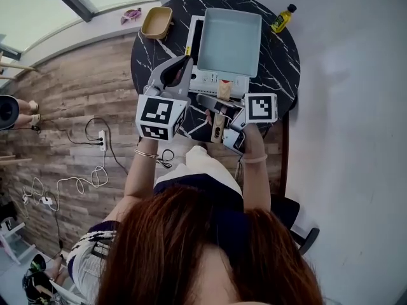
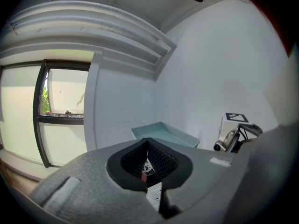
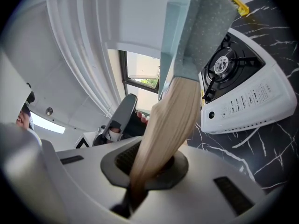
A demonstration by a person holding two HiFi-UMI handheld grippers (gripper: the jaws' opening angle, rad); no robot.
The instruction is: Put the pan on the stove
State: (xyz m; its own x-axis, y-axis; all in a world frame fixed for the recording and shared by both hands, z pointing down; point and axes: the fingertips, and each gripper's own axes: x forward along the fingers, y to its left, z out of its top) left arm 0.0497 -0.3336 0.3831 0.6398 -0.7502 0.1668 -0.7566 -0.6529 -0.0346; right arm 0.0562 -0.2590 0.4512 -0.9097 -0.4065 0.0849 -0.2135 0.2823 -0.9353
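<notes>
**Pan held over stove by its handle**

Round black marble table (image 1: 143, 49), pushed up against a white wall. On it, a white tabletop stove (image 1: 213, 82), mostly covered from above by the pan. Pale teal square pan (image 1: 229, 40) poised over that stove, tilted in the right gripper view, with the burner (image 3: 219, 64) showing past its speckled underside; seemingly not yet resting on the burner.

Left gripper (image 1: 183, 65) hovering at the stove's left edge, just beside the pan; jaws pressed together with nothing gripped, as seen in the left gripper view (image 2: 147, 164).

Right gripper (image 1: 219, 129) at the near edge of the table, jaws clenched on the pan's pale wooden handle (image 3: 163, 120), which runs up from the pads to the pan's corner.

Further back on the table, a shallow yellow bowl (image 1: 156, 22) left of the pan. At the far right rim, a small yellow bottle (image 1: 283, 19) with a dark cap.
</notes>
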